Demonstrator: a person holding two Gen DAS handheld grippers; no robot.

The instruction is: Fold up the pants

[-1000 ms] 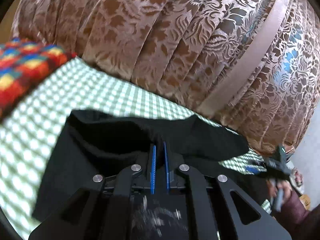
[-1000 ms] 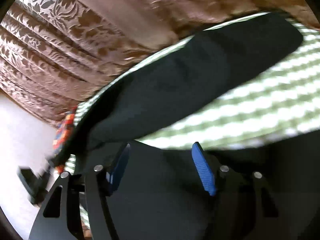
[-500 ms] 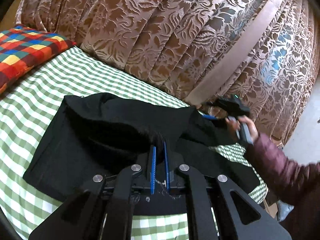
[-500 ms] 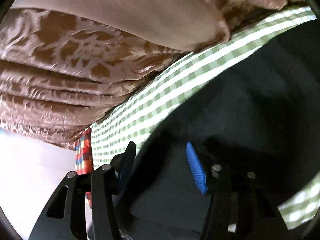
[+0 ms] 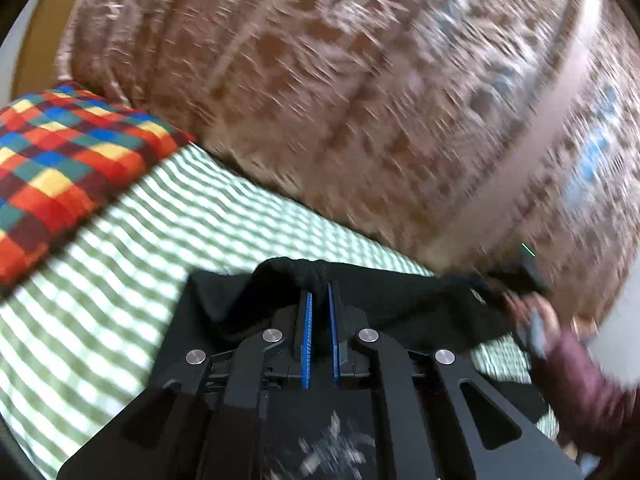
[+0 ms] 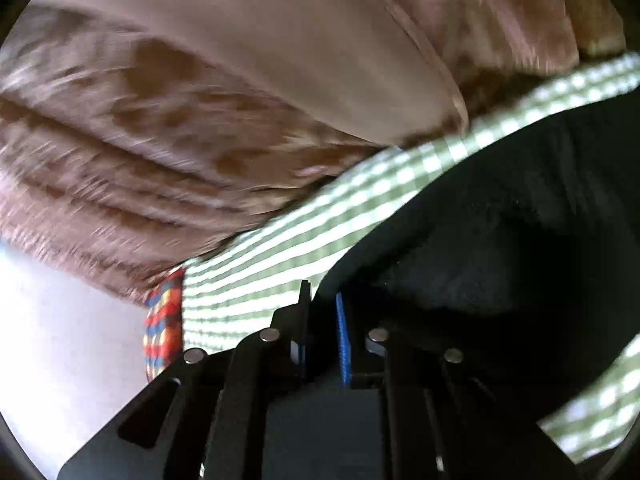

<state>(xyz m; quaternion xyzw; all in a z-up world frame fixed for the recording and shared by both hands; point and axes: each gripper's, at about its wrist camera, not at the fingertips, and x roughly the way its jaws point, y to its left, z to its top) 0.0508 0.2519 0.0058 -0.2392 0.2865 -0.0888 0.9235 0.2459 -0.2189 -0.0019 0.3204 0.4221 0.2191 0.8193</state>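
Observation:
The black pants [image 5: 400, 296] lie on the green-and-white checked bedsheet [image 5: 120, 280]. My left gripper [image 5: 318, 296] is shut on a raised fold of the black pants, the cloth bunched between the blue pads. My right gripper [image 6: 322, 308] has its jaws close together on the edge of the pants [image 6: 500, 240]. The right gripper also shows at the right of the left wrist view [image 5: 516, 280], blurred, at the far corner of the pants, with the hand and maroon sleeve behind it.
A brown patterned curtain [image 5: 360, 100] hangs right behind the bed. A bright plaid pillow [image 5: 60, 172] lies at the left end of the bed; it also shows in the right wrist view [image 6: 164, 328]. Both views are motion-blurred.
My right gripper's jaws have closed from wide open onto the pants edge. My left gripper, still shut on the fold, has moved with it toward the curtain.

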